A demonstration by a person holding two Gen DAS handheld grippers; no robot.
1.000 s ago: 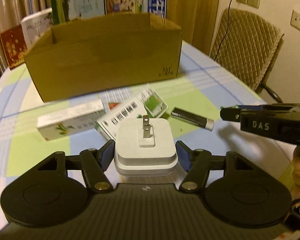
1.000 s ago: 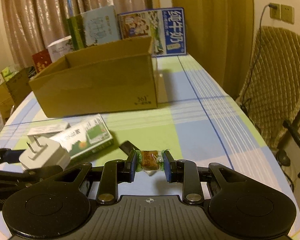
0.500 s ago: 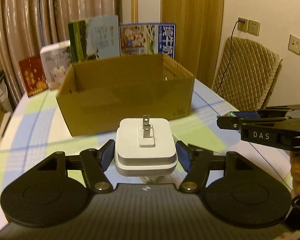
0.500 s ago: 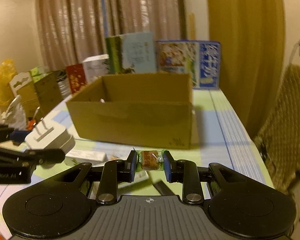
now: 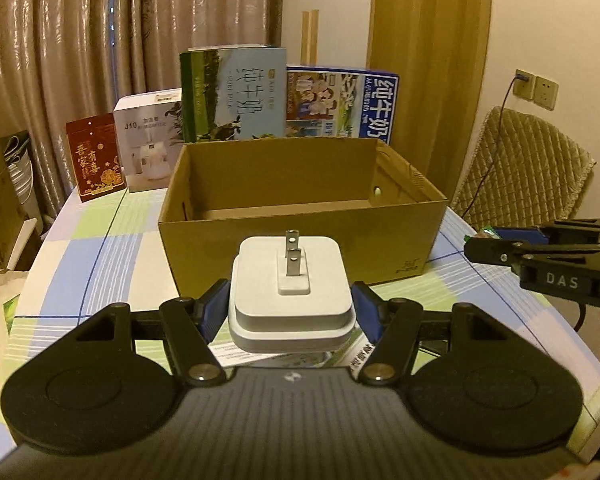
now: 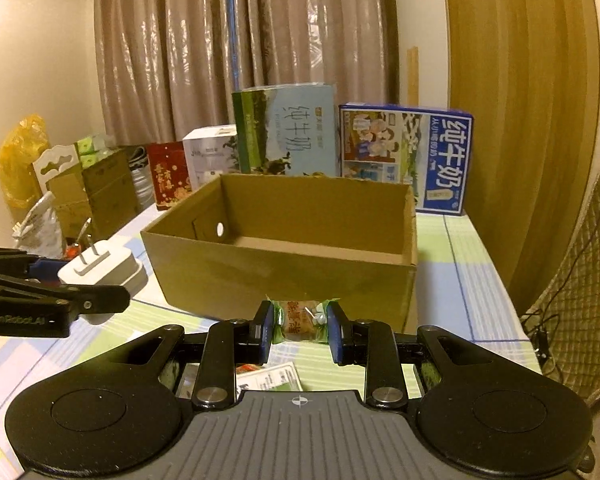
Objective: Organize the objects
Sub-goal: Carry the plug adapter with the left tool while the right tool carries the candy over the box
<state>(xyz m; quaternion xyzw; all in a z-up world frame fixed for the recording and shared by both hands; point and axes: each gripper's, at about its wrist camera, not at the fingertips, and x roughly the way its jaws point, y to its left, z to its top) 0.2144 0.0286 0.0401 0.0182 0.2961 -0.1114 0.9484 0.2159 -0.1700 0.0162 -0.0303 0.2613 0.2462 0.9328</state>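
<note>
My left gripper point(image 5: 290, 308) is shut on a white plug adapter point(image 5: 290, 296) with its prongs up, held above the table in front of an open brown cardboard box point(image 5: 300, 248). My right gripper point(image 6: 298, 326) is shut on a small wrapped candy point(image 6: 298, 320), also just before the box point(image 6: 284, 276). The adapter point(image 6: 102, 270) and left gripper show at the left of the right wrist view. The right gripper point(image 5: 474, 246) shows at the right of the left wrist view. What I see of the box's floor is bare.
Milk cartons point(image 5: 236, 96) and gift boxes point(image 5: 96, 158) stand behind the box. Flat packets point(image 5: 340, 350) lie on the checked tablecloth point(image 5: 100, 256) under the grippers. A padded chair point(image 5: 524, 168) stands at the right. Stacked cartons point(image 6: 100, 184) stand off the table's left.
Both grippers have risen and moved toward the box with their loads. The box's inside has come into view, and the packets on the table have dropped under the grippers.
</note>
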